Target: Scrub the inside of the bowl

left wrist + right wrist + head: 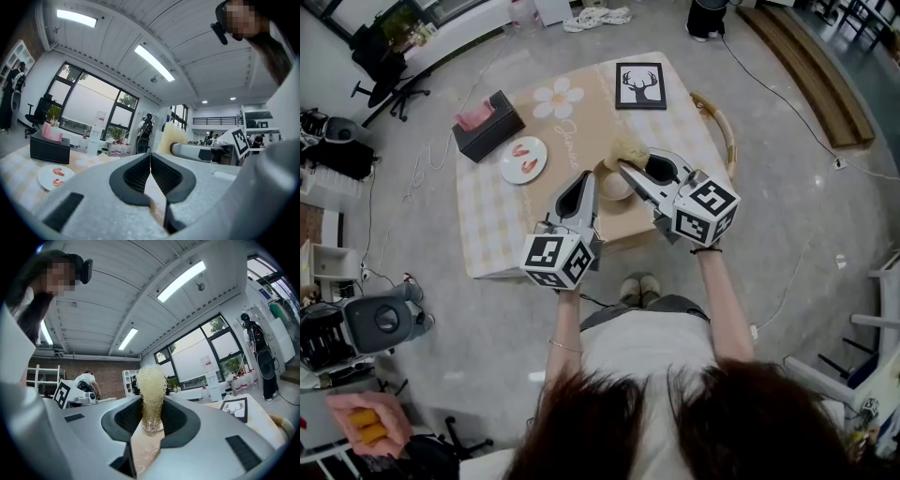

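- Two grippers are held side by side above the near edge of the table [487,234], both pointing away from the person.
- On the person's left, the left gripper [587,180] has its jaws pressed together, pad against pad, with nothing between them.
- Next to it, the right gripper [623,169] has its jaws pinching a pale yellow mesh scrubber [625,150], which sticks out past the fingertips as a frizzy tuft.
- A light-coloured bowl [614,192] sits on the checked cloth and shows between the two tools. It is just right of the left gripper's tip and partly hidden under the right gripper's jaws. Whether either tool touches it cannot be told.
- Ahead of the left gripper and off to its left lies a white plate [523,159] with red pieces on it.
- Further out that way stands a dark tissue box [487,127] with a pink tissue sticking up.
- Ahead of the right gripper's tip, a framed deer picture [640,85] lies flat near the table's far edge.
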Demonstrator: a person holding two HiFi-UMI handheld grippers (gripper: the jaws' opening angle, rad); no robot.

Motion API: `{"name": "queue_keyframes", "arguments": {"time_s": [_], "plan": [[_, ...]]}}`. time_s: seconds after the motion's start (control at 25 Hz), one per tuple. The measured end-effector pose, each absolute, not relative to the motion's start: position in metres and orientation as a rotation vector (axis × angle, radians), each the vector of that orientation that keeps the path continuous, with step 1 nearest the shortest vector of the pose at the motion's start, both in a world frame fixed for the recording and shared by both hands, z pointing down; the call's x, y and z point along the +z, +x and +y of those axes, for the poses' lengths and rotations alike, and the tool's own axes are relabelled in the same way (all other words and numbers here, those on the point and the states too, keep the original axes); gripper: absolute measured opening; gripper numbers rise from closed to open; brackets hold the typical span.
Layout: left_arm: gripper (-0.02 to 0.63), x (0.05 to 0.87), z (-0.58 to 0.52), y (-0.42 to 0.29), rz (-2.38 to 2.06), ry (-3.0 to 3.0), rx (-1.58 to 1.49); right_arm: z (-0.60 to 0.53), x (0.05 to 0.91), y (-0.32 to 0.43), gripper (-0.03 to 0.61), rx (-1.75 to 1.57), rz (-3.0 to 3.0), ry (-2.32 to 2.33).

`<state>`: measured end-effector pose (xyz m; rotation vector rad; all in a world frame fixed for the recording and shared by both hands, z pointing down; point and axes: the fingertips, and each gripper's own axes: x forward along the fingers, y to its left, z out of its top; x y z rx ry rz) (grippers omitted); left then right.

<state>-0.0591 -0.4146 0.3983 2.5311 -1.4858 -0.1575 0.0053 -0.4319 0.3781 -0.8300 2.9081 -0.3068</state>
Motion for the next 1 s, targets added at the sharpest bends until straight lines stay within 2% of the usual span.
{"name": "queue_keyframes", "arguments": {"time_s": [1.0], "plan": [[0.014, 0.399, -0.409, -0.053, -1.466, 2.562, -0.129, -0.420, 0.375, 0.008, 0.098, -0.271, 2.901, -0.814]]}}
